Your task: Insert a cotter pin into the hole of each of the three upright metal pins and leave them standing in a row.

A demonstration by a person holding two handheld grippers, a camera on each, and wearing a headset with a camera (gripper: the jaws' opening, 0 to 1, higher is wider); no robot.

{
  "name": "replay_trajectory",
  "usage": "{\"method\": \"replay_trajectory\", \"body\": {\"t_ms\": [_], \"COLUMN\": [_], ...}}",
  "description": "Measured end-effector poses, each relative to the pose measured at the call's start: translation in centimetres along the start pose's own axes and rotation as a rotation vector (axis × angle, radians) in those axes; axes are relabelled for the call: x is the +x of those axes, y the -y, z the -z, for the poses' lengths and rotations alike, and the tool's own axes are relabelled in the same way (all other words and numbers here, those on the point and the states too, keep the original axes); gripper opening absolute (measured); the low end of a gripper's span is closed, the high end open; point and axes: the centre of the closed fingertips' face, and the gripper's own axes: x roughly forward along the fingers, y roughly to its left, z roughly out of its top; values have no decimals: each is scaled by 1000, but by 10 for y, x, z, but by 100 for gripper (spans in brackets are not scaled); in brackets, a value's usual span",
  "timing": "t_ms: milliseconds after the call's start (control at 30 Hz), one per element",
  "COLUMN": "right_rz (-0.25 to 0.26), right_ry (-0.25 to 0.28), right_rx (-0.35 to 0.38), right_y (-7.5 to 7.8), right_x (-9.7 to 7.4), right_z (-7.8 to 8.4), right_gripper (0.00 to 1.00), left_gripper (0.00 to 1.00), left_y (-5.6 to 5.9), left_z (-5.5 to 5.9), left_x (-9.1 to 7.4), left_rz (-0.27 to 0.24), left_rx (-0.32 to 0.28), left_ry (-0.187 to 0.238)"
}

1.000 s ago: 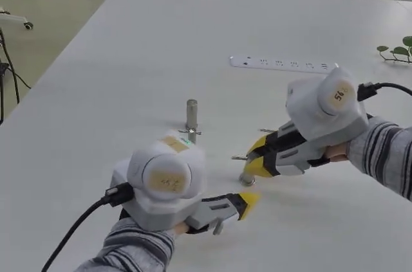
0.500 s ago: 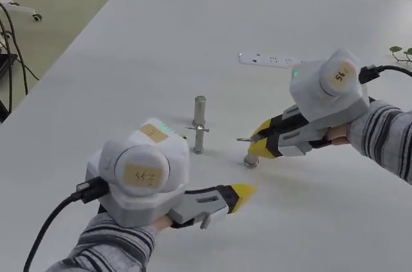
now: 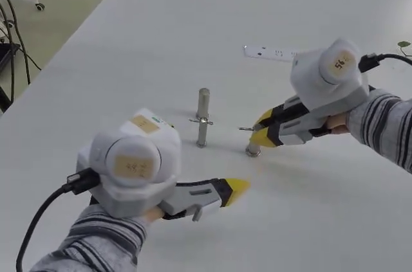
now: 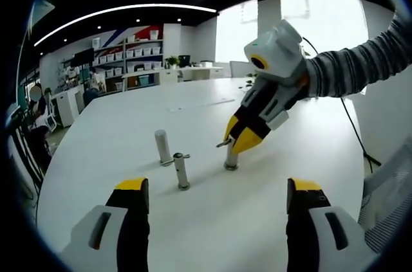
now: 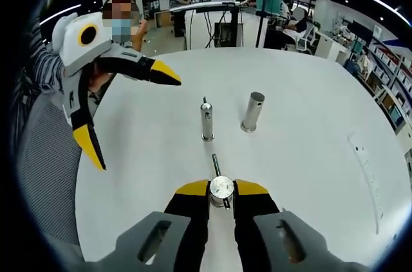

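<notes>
My left hand holds the left claw (image 4: 217, 187) low and nearly level over the white counter (image 3: 129, 60). Its yellow-tipped jaws are wide apart with nothing between them. In the left gripper view, three smooth steel pins stand ahead at about 12 o'clock. The rear pin (image 3: 203, 99) is a plain cylinder. At its 6 o'clock stands the middle pin (image 3: 202, 137), with a thin wire cotter pin (image 3: 201, 120) crossing it near the top. The third pin (image 3: 253, 150) stands near the middle pin, at its 3 o'clock.

My right hand reaches in from 3 o'clock, striped sleeve behind it. The right claw (image 3: 260, 133) points toward 9 o'clock and tips downward. It is clamped on a second cotter pin (image 3: 244, 129), whose shaft juts past the tips. The third pin's flat round top sits just under those tips, at 6 o'clock.
</notes>
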Motion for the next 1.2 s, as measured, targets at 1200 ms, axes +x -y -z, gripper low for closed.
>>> {"method": "replay_trajectory", "body": {"t_ms": [1200], "right_rz": [-31], "right_ry": [97], "right_rx": [31], "right_y": [-5], "right_x": [-4], "right_z": [-14], "right_gripper": [28], "left_gripper": [92], "left_y": [0], "left_z": [0], "left_x": [0], "left_rz": [3], "left_rx": [9], "left_ry": [-13]}}
